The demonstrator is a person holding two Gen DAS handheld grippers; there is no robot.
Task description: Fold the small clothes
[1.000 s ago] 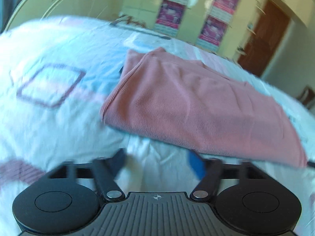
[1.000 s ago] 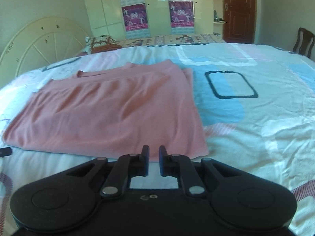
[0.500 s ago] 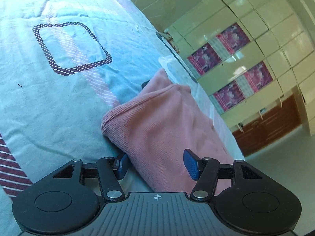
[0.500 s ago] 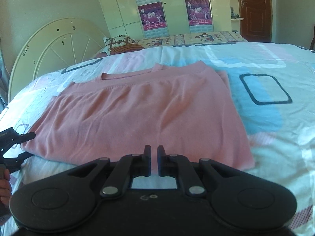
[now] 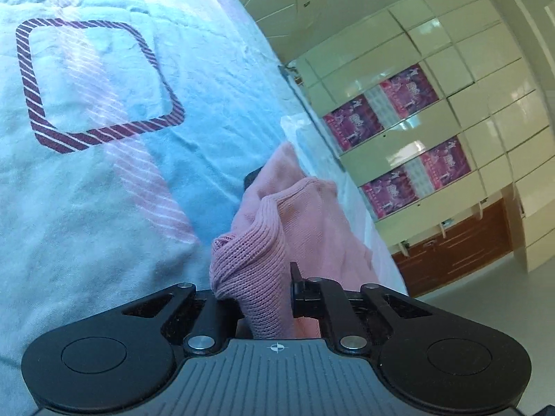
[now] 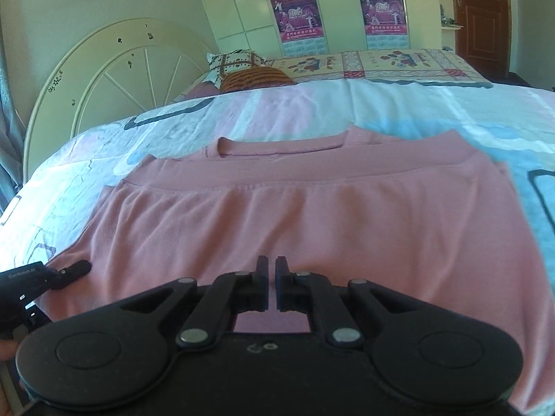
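A pink sweater [image 6: 295, 215] lies flat on the bed [image 6: 433, 111], folded over once so that its ribbed hem band runs across the upper part and the neckline shows beyond it. The bed is covered by a pale blue, pink and white sheet [image 5: 104, 190] printed with striped square outlines.

The left gripper [image 5: 258, 287] has a bunched corner of the sweater between its jaws and is clamped on it; the knit fabric stands up in a ridge just ahead of the fingers. In the right wrist view this same tool appears at the sweater's left edge [image 6: 69, 270], its tip touching the fabric.

The right gripper [image 6: 271, 284] hovers over the near edge of the sweater, roughly at its middle. Its jaws are closed together with only a thin slit between them, and nothing is held in them. Whether its tips touch the fabric cannot be told.

A round cream headboard [image 6: 114, 79] stands at the far left of the bed, with patterned pillows [image 6: 249, 69] beside it. Pale wardrobe doors [image 6: 236, 3] carrying purple posters [image 6: 298, 14] line the wall behind, and a brown door [image 6: 482, 17] stands at the far right.
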